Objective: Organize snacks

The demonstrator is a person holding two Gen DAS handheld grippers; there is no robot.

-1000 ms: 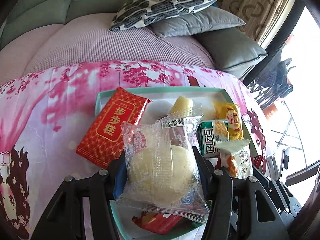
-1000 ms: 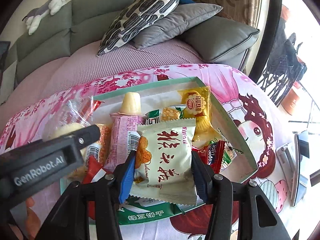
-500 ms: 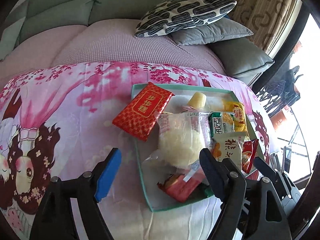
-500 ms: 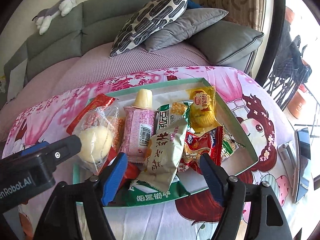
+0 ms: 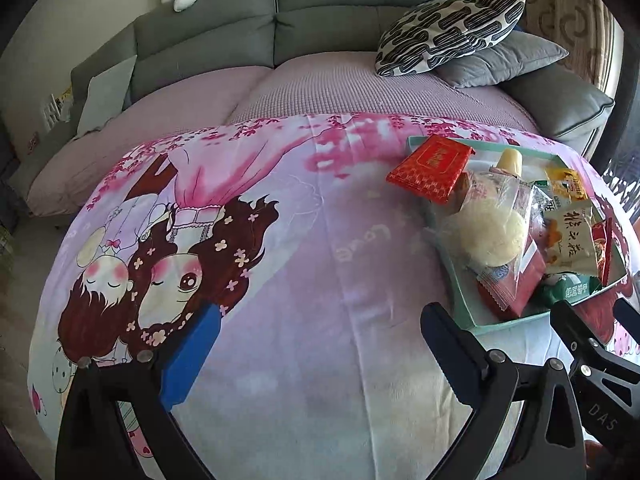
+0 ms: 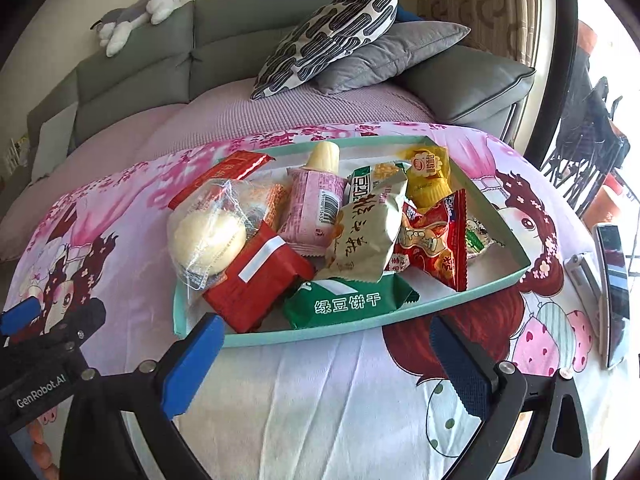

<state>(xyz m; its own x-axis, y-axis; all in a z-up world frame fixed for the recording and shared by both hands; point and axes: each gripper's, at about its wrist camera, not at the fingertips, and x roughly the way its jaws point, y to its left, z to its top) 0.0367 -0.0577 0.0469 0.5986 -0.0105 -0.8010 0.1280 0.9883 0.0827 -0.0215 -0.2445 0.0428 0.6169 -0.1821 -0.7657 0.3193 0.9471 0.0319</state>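
So the teal tray [image 6: 460, 300] sits on the bench's cartoon cloth [image 5: 320, 280], long side running left-right. Bun packet [image 6: 206, 236] lies at its left end, beige snack bag [image 6: 362, 236] mid-tray, tilted. Both dropped since a second ago; left gripper [image 5: 320, 356] and right gripper [image 6: 326, 360] jaws just opened wide, empty.

A pink cartoon-printed cloth [image 5: 328, 240] covers the worktop. Beyond the worktop's far edge stands a grey-green fabric sofa [image 6: 132, 80] with a mauve textured throw [image 5: 320, 88] over its seat. A black-and-white patterned cushion [image 6: 328, 32] leans on a plain grey cushion [image 6: 392, 56] toward the sofa's right end. A grey-and-white plush toy [image 6: 136, 16] lies along the backrest. A dark phone [image 6: 614, 292] rests near the worktop's right edge.
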